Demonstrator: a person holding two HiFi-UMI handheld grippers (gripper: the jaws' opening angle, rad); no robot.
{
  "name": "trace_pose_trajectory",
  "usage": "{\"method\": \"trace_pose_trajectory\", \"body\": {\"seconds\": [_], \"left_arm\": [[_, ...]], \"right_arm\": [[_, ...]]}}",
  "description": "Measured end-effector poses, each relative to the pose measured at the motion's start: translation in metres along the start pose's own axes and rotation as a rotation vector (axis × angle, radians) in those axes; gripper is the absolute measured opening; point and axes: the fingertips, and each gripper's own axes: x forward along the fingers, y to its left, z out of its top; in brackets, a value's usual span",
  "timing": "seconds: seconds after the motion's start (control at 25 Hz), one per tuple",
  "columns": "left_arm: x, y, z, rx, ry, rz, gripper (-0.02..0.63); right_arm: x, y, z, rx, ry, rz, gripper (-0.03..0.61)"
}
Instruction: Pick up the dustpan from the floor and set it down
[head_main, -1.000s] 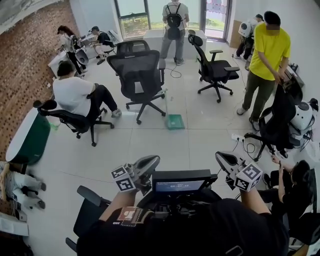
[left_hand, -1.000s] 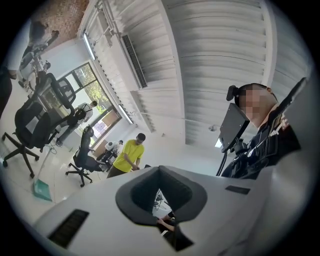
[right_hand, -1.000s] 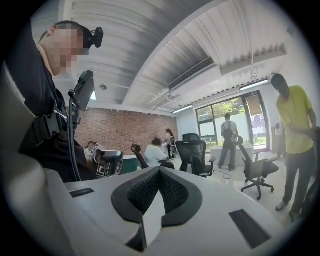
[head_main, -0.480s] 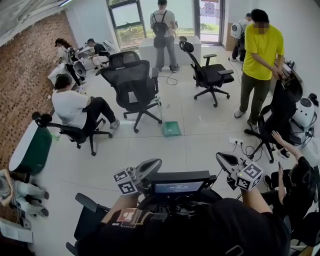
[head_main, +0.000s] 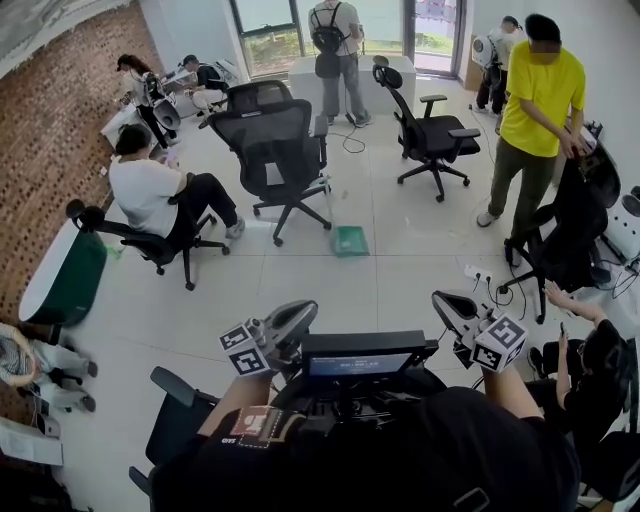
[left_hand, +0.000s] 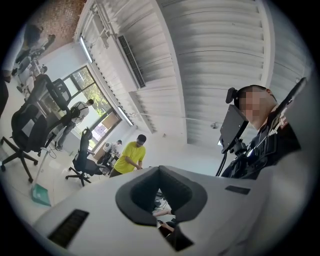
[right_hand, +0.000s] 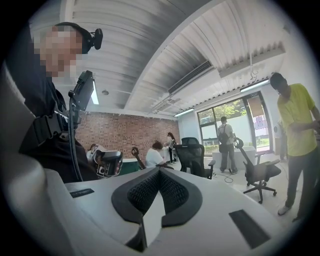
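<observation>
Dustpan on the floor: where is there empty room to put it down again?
The biggest bare patch is the tiled floor on the near side of the green dustpan, between the seated person's chair and the cables. Another lies right of the dustpan, before the person in yellow. It is crowded around the black office chairs and along the right side.

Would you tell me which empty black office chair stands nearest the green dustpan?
The mesh-backed chair in the middle of the room: its wheeled base reaches almost to the dustpan, unlike the others.
</observation>
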Motion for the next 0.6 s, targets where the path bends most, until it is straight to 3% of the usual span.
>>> {"method": "trace_pose_trajectory", "body": {"seconds": [0.6], "left_arm": [[-0.029, 0.003, 0.005, -0.001, -0.026, 0.019, 0.005]], "right_arm": [[0.012, 0.020, -0.004, -0.005, 0.010, 0.012, 0.009]]}}
